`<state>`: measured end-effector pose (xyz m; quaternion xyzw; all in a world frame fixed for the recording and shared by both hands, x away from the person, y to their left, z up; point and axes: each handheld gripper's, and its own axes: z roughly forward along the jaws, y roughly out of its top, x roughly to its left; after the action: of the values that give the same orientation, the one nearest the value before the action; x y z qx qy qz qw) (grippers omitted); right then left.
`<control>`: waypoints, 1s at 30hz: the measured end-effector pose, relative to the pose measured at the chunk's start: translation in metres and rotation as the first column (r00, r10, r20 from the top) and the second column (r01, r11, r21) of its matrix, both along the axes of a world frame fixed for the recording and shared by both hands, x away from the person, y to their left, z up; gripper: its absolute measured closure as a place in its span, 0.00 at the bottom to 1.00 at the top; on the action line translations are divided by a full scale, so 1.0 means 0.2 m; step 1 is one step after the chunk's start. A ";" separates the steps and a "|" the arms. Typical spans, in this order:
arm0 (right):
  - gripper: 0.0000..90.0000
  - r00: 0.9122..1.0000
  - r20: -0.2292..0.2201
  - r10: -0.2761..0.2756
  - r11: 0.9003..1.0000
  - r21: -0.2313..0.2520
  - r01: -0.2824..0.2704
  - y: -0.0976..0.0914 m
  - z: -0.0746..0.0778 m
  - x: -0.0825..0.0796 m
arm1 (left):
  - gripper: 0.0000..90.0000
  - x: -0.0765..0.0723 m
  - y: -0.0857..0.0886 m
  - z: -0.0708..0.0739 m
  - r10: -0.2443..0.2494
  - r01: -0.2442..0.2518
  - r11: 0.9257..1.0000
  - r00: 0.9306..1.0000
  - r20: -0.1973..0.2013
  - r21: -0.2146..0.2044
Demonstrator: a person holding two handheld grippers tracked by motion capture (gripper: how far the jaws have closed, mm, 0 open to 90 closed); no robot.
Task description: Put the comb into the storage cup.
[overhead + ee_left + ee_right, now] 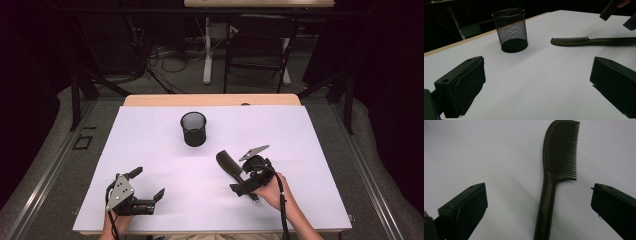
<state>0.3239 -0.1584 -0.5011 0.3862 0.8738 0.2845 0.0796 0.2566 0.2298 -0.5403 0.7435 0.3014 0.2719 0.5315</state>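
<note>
A dark comb (228, 163) lies flat on the white table (150, 145), right of centre, with its teeth end pointing away from me. My right gripper (240, 176) is open and low over it. In the right gripper view the comb (560, 157) runs up between the two wide-apart jaws of my right gripper (538, 195), and neither jaw touches the handle. A black mesh cup (193, 128) stands upright behind the comb. My left gripper (147, 184) is open near the front left with nothing in it. From the left gripper (536, 82) I see the cup (510, 30) and the comb (584, 41) farther off.
The table's wooden far edge (210, 100) shows beyond the white cover. On the floor behind stand a dark chair (260, 45) and a white desk leg (206, 50) among cables. Bare white surface lies between the two grippers and around the cup.
</note>
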 end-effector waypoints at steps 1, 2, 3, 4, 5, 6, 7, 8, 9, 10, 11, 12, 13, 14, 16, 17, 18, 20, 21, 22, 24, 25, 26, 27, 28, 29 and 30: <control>0.00 1.000 -0.003 -0.006 1.000 0.008 0.006 0.01 0.00 0.00 | 0.00 0.00 0.00 0.00 -0.001 0.001 1.000 1.000 0.000 -0.002; 0.00 1.000 -0.006 -0.001 1.000 0.008 0.001 0.01 0.00 0.00 | 0.00 0.00 0.00 0.00 0.000 0.000 1.000 1.000 -0.001 -0.003; 0.01 1.000 -0.011 -0.004 1.000 0.007 0.004 0.02 0.00 0.00 | 0.00 0.00 -0.01 0.00 -0.001 0.001 1.000 1.000 0.000 -0.002; 0.01 1.000 -0.013 -0.004 1.000 0.005 0.004 0.03 0.01 0.00 | 0.00 0.00 -0.01 0.00 -0.002 0.002 1.000 1.000 0.001 0.001; 0.01 1.000 -0.013 -0.004 1.000 0.005 0.004 0.03 0.01 0.00 | 0.00 0.00 -0.01 0.00 -0.002 0.002 1.000 1.000 0.001 -0.001; 0.01 1.000 -0.018 -0.004 1.000 -0.012 0.004 0.04 0.00 -0.01 | 0.00 0.00 -0.01 0.00 -0.002 0.002 1.000 1.000 0.001 0.000; 0.01 1.000 -0.018 -0.004 1.000 -0.012 0.004 0.04 0.00 -0.01 | 0.00 0.00 -0.01 0.00 0.001 -0.001 1.000 1.000 -0.002 -0.003; 0.02 1.000 -0.027 -0.005 1.000 -0.014 0.004 0.05 0.00 -0.01 | 0.00 0.00 -0.01 0.00 0.001 -0.001 1.000 1.000 -0.002 -0.004; 0.04 1.000 -0.030 -0.004 1.000 -0.022 0.003 0.06 0.00 -0.01 | 0.00 0.00 0.00 0.00 0.001 -0.001 1.000 1.000 0.001 -0.001; 0.05 1.000 -0.031 0.001 1.000 -0.030 -0.002 0.06 -0.01 0.00 | 0.00 0.00 0.00 0.00 0.002 -0.002 1.000 1.000 -0.001 -0.004; 0.06 0.999 -0.037 -0.005 1.000 -0.027 0.004 0.07 -0.01 0.00 | 0.00 0.00 0.00 0.00 0.002 -0.003 1.000 1.000 -0.004 -0.007; 0.10 0.999 -0.040 -0.006 0.999 -0.041 0.005 0.08 -0.01 0.00 | 0.00 0.00 0.00 0.00 0.003 -0.003 1.000 1.000 -0.007 -0.009; 0.10 0.999 -0.040 -0.006 0.999 -0.041 0.005 0.08 -0.01 0.00 | 0.00 0.00 -0.01 0.00 0.001 -0.001 1.000 1.000 -0.007 -0.008; 0.17 0.999 -0.042 -0.009 0.998 -0.056 0.007 0.09 -0.02 0.00 | 0.00 0.00 -0.01 0.00 0.000 0.000 1.000 1.000 -0.005 -0.007; 0.21 0.999 -0.040 -0.026 0.997 -0.076 0.023 0.10 -0.02 0.00 | 0.00 0.00 0.00 0.00 0.000 0.000 1.000 1.000 -0.009 -0.007; 0.21 0.999 -0.040 -0.026 0.997 -0.076 0.023 0.10 -0.02 0.00 | 0.00 0.00 0.00 0.00 0.000 0.000 1.000 1.000 -0.009 -0.007; 0.29 0.999 -0.039 -0.033 0.995 -0.097 0.029 0.10 -0.03 0.00 | 0.00 0.00 0.00 0.00 0.000 0.000 1.000 1.000 -0.010 -0.009; 0.33 0.998 -0.043 -0.040 0.994 -0.106 0.035 0.10 -0.03 0.01 | 0.00 0.00 0.00 0.00 -0.002 0.001 1.000 1.000 -0.009 -0.013; 0.40 0.997 -0.045 -0.061 0.990 -0.129 0.055 0.10 -0.04 0.01 | 0.00 0.00 0.00 0.00 -0.003 0.003 1.000 1.000 -0.008 -0.016; 0.40 0.997 -0.045 -0.061 0.990 -0.129 0.055 0.10 -0.04 0.01 | 0.00 0.00 0.00 0.00 -0.004 0.004 1.000 1.000 -0.009 -0.019; 0.47 0.996 -0.056 -0.071 0.990 -0.129 0.064 0.10 -0.04 0.03 | 0.00 0.00 0.00 0.00 -0.011 0.011 1.000 1.000 -0.009 -0.015; 0.50 0.996 -0.060 -0.069 0.990 -0.131 0.060 0.10 -0.04 0.03 | 0.00 0.00 0.00 0.00 -0.014 0.014 1.000 1.000 -0.008 -0.017; 0.57 0.994 -0.083 -0.068 0.989 -0.137 0.056 0.11 -0.05 0.05 | 0.00 0.00 0.00 0.00 -0.017 0.016 1.000 1.000 -0.009 -0.018; 0.59 0.993 -0.091 -0.070 0.989 -0.135 0.058 0.11 -0.05 0.06 | 0.00 0.00 -0.01 0.00 -0.020 0.020 1.000 1.000 -0.011 -0.021; 0.59 0.993 -0.091 -0.070 0.989 -0.135 0.058 0.11 -0.05 0.06 | 0.00 0.00 -0.01 0.00 -0.020 0.020 1.000 1.000 -0.011 -0.021; 0.64 0.991 -0.112 -0.077 0.988 -0.141 0.061 0.13 -0.06 0.07 | 0.00 0.00 -0.01 0.00 -0.026 0.025 0.999 1.000 -0.014 -0.026; 0.64 0.991 -0.112 -0.077 0.988 -0.141 0.061 0.13 -0.06 0.07 | 0.00 0.00 -0.01 0.00 -0.026 0.025 0.999 1.000 -0.014 -0.026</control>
<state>0.3387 -0.1329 -0.5125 0.4258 0.8806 0.1976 0.0646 0.2569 0.2281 -0.5397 0.7422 0.2992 0.2559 0.5424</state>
